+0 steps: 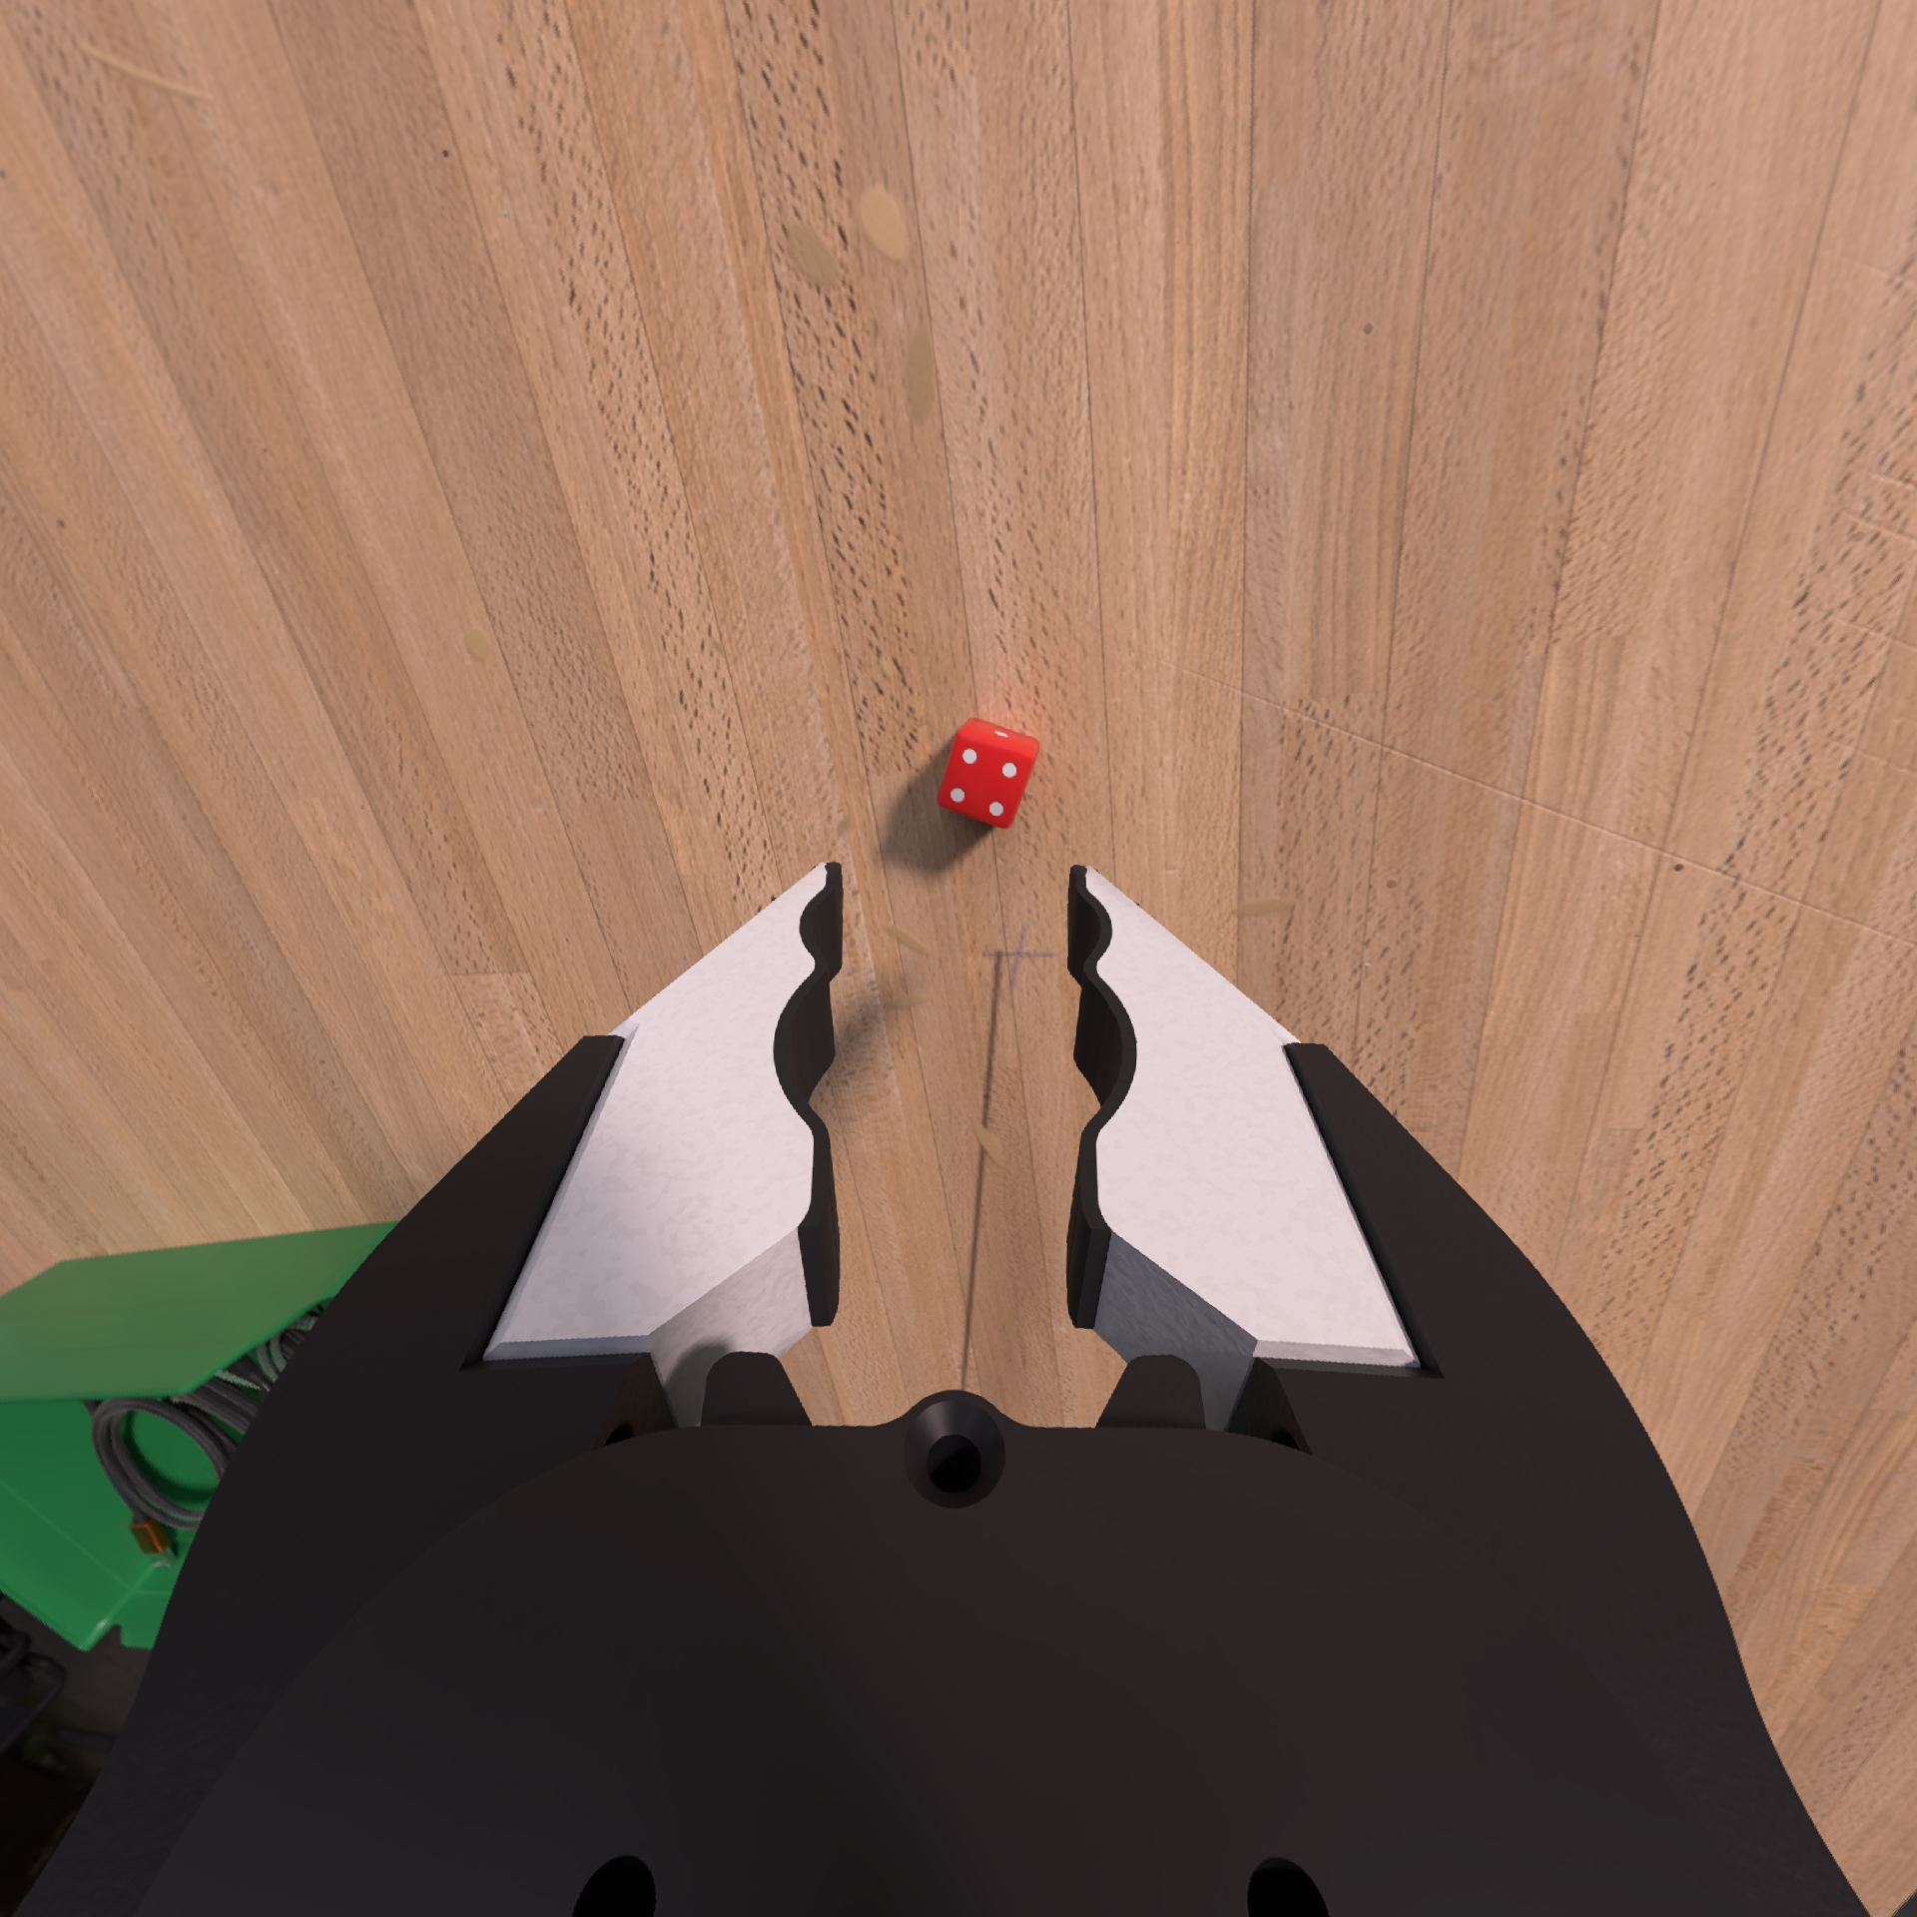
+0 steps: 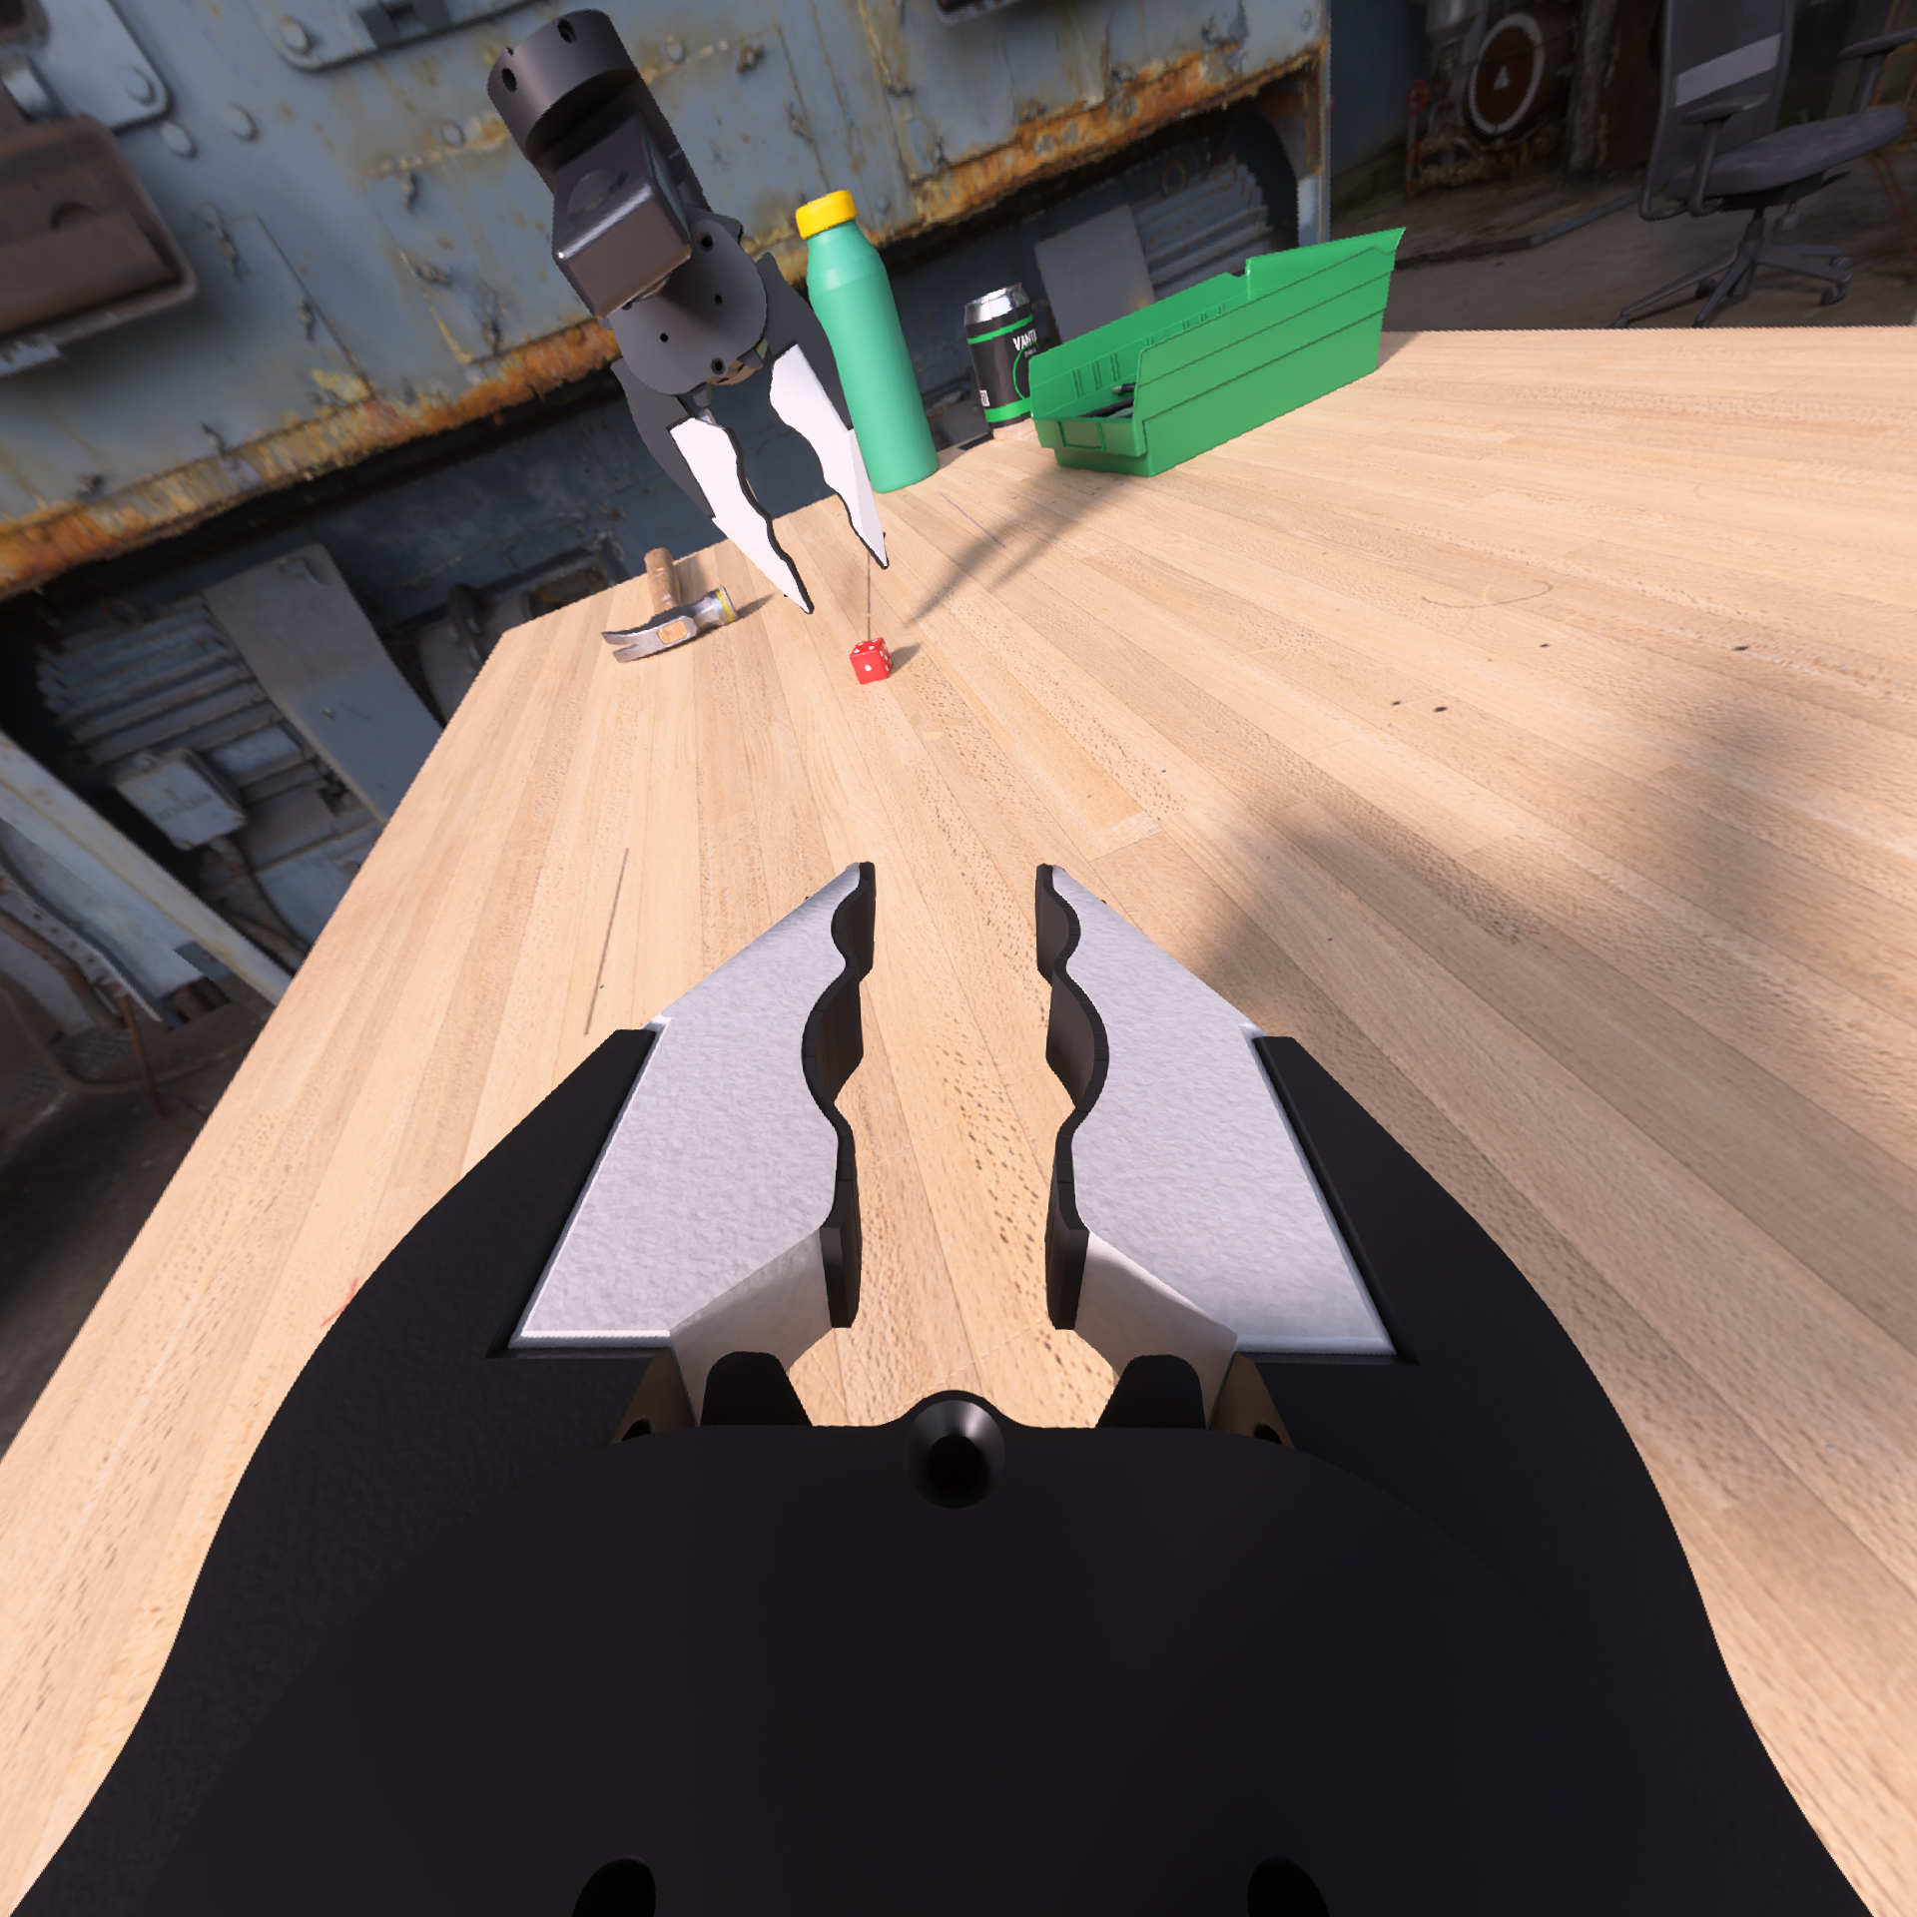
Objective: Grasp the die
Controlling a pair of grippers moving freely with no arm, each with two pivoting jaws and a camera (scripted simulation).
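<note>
Left gripper hangs over the bench with its jaws apart and empty, pointing down at the die, which sits just ahead of the fingertips, untouched. Right gripper, also spread and holding nothing, is low over the bench, well apart from the die. On the far side stand a green bin, a green bottle with a yellow cap, a dark can and a hammer. Smallest is the red die with white pips, lying alone on the wood near the hammer.
</note>
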